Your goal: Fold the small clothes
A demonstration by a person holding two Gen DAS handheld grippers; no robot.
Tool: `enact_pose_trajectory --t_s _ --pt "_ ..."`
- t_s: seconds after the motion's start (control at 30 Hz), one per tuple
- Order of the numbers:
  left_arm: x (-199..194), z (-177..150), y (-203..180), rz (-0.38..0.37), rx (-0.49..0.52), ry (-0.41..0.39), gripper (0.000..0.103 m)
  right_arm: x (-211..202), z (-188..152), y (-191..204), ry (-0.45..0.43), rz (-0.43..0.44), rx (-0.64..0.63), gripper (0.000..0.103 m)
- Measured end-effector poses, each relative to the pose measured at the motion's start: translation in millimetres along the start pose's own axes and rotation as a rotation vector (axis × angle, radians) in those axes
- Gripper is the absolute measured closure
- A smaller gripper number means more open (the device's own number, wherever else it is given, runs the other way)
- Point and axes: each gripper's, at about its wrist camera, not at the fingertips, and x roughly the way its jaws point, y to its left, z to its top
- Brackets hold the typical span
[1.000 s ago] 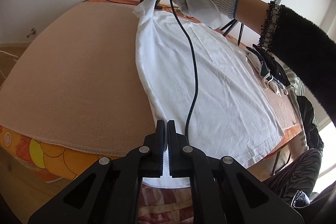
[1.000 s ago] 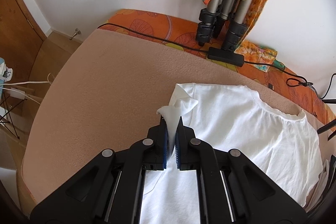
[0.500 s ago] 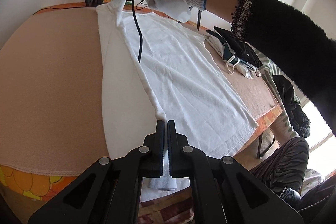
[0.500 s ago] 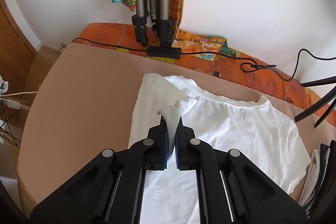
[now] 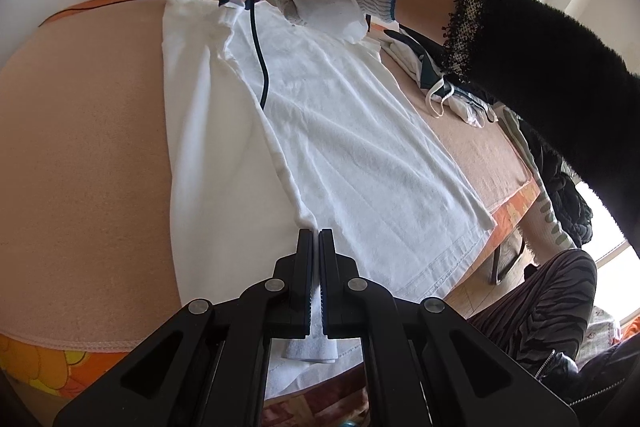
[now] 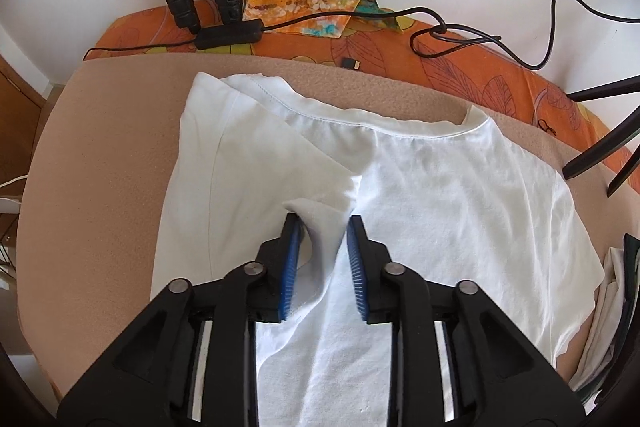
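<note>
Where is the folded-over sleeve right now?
In the right wrist view the sleeve lies on the white shirt at centre frame, its tip between the opening right claw, below the collar and toward the shirt's left side.

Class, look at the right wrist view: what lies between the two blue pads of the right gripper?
A raised fold of the white T-shirt lies between the right gripper's blue pads, whose jaws are opening; the right wrist view shows it.

Both wrist views close, angled down; share white shirt (image 5: 340, 147) from opposite ends.
</note>
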Motion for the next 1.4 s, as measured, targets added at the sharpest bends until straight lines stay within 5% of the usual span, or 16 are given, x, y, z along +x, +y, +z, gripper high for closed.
enact_pose_trajectory --t_s 0.07,0.13,0.6,0.73,0.87,1.17,1.4 --pt "-2.6 1.6 -0.3 -0.007 -0.002 -0.010 0.101 -14.0 -5.7 -5.4 -0.029 0.006 -0.013 0.045" --pt "-4.6 2.7 -0.4 -0.015 -0.007 -0.017 0.101 -29.7 -11.3 -14.0 -0.049 0.026 -0.006 0.043" --pt "4.3 -1.1 -14.1 -0.046 0.036 0.013 0.101 -179.9 -116.9 -81.9 -0.197 0.173 0.019 0.041" --pt "10.6 -6.6 -21.0 -0.086 0.045 0.083 0.076 -217.9 -158.5 -99.6 -0.253 0.211 0.044 0.038" --pt "-9.2 -14.4 -18.7 -0.120 0.039 0.068 0.075 -236.3 -203.8 -107.1 -0.282 0.230 0.048 0.038" --pt "-62.5 -16.3 25.7 0.044 -0.050 -0.130 0.075 -248.3 -295.0 -142.6 -0.349 0.230 0.129 0.038" --pt "-59.9 -11.1 -7.7 0.094 0.066 -0.174 0.075 -289.9 -331.7 -208.2 -0.482 0.184 0.273 0.038"
